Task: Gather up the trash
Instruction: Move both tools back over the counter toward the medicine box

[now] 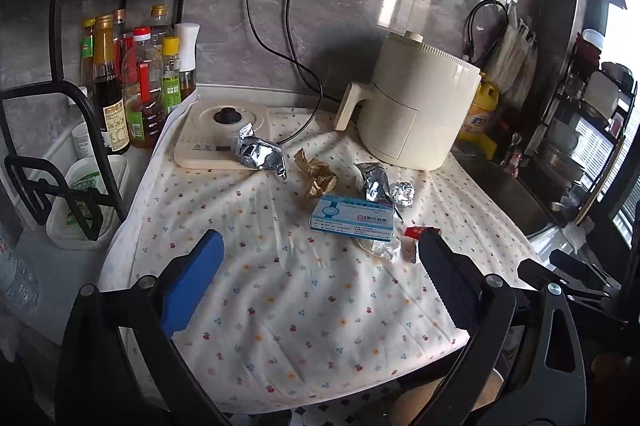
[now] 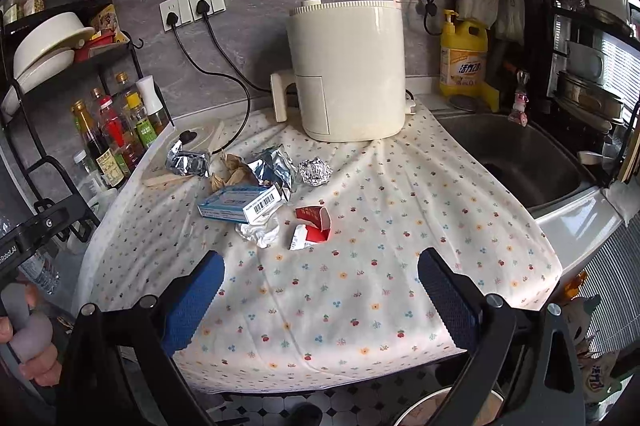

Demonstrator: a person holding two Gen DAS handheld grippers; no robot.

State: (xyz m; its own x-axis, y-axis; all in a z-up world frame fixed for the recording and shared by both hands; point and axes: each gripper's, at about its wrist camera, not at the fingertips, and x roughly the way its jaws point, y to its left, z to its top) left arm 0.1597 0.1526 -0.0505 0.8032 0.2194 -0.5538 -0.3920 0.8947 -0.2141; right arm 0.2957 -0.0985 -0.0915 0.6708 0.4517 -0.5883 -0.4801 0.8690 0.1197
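Note:
Trash lies scattered on the flowered cloth (image 1: 304,290) (image 2: 360,286): a blue and white box (image 1: 354,218) (image 2: 240,204), a silver foil bag (image 1: 260,152) (image 2: 188,160), a second foil bag (image 1: 374,180) (image 2: 274,166), a foil ball (image 1: 403,195) (image 2: 315,171), brown crumpled paper (image 1: 318,176) (image 2: 234,170), clear crumpled plastic (image 1: 380,248) (image 2: 260,232) and a torn red and white carton (image 1: 416,236) (image 2: 312,226). My left gripper (image 1: 320,258) hangs open in front of the box. My right gripper (image 2: 320,274) is open just short of the red carton. Neither holds anything.
A cream air fryer (image 1: 416,106) (image 2: 348,70) stands behind the trash. A cream appliance base (image 1: 222,134) lies at the left, bottles (image 1: 140,86) on a black rack beside it. The steel sink (image 2: 520,154) and yellow detergent bottle (image 2: 464,54) are at the right. A hand (image 2: 28,342) holds the other gripper's handle.

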